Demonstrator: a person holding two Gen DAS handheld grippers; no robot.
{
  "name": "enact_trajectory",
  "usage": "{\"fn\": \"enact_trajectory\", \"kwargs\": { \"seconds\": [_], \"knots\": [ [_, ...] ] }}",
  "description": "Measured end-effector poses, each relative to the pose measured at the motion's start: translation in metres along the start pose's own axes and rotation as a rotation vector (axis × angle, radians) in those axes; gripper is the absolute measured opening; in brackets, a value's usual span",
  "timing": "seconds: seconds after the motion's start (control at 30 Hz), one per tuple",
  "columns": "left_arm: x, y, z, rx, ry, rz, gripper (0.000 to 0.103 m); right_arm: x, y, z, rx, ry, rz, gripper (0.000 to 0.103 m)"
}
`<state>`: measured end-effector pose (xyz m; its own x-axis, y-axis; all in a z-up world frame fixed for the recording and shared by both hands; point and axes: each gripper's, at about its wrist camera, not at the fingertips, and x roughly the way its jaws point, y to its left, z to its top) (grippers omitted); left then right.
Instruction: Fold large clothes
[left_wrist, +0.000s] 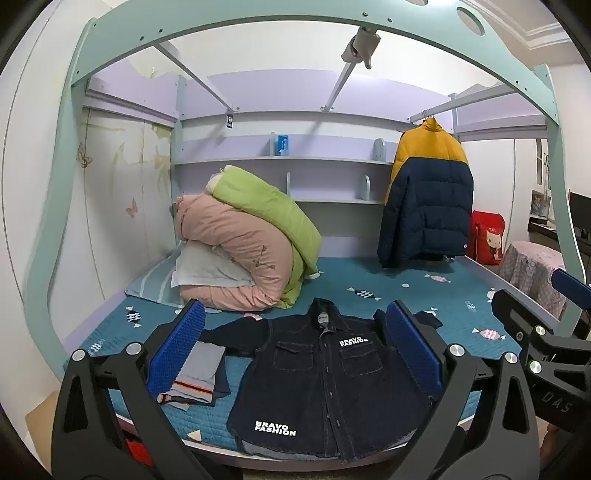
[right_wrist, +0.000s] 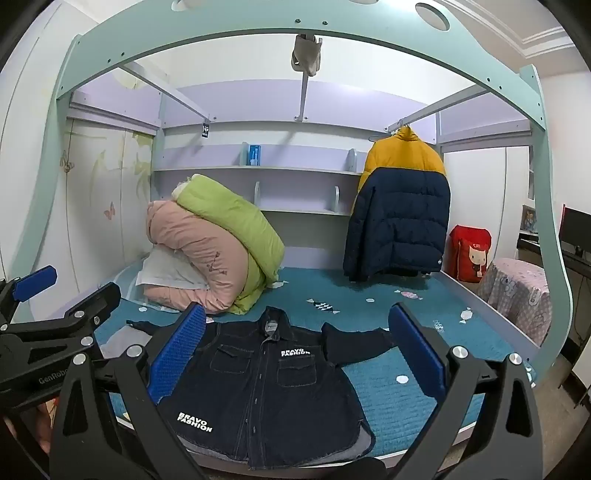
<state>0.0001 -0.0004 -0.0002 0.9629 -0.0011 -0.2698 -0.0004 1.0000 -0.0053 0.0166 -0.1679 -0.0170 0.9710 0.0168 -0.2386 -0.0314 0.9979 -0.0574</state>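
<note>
A dark denim shirt-jacket (left_wrist: 325, 384) with white "BRAVO FASHION" print lies face up and spread flat on the teal bed cover, hem at the near edge; it also shows in the right wrist view (right_wrist: 266, 387). Its sleeves stretch out to both sides. My left gripper (left_wrist: 295, 350) is open and empty, held above the near edge of the bed in front of the jacket. My right gripper (right_wrist: 295, 350) is open and empty too, beside the left one, which shows at the left of the right wrist view (right_wrist: 55, 325).
A folded grey garment with striped trim (left_wrist: 195, 376) lies left of the jacket. Rolled pink and green quilts (left_wrist: 251, 240) sit at the back left. A yellow and navy puffer jacket (left_wrist: 428, 199) hangs at the back right. A bed frame arch (left_wrist: 258, 22) spans overhead.
</note>
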Motion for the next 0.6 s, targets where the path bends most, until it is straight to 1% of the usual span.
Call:
{"fn": "enact_trajectory", "kwargs": {
  "seconds": [0.1, 0.17, 0.2, 0.23, 0.4, 0.43, 0.47, 0.6],
  "knots": [
    [-0.002, 0.0, 0.0, 0.008, 0.003, 0.002, 0.098, -0.001, 0.0, 0.0, 0.001, 0.0, 0.0, 0.096],
    [0.003, -0.004, 0.001, 0.02, 0.028, 0.008, 0.098, -0.002, 0.001, 0.001, 0.003, -0.001, 0.001, 0.096],
    [0.004, -0.005, -0.001, 0.022, 0.026, 0.007, 0.098, -0.003, 0.001, 0.001, 0.003, -0.002, 0.001, 0.096],
    [0.006, -0.006, -0.002, 0.021, 0.026, 0.007, 0.098, 0.0, 0.002, -0.007, 0.004, -0.001, 0.002, 0.096],
    [0.007, -0.003, 0.0, 0.012, 0.029, -0.001, 0.098, 0.0, 0.011, -0.014, 0.015, -0.008, 0.003, 0.096],
    [0.007, -0.003, 0.0, 0.013, 0.028, 0.001, 0.098, 0.01, 0.006, -0.014, 0.019, 0.005, 0.003, 0.096],
    [0.007, -0.004, 0.0, 0.013, 0.027, 0.002, 0.098, 0.011, 0.001, -0.015, 0.027, 0.007, 0.009, 0.096],
    [0.006, -0.003, 0.0, 0.012, 0.028, 0.002, 0.098, 0.011, 0.002, -0.016, 0.033, 0.009, 0.011, 0.096]
  ]
}}
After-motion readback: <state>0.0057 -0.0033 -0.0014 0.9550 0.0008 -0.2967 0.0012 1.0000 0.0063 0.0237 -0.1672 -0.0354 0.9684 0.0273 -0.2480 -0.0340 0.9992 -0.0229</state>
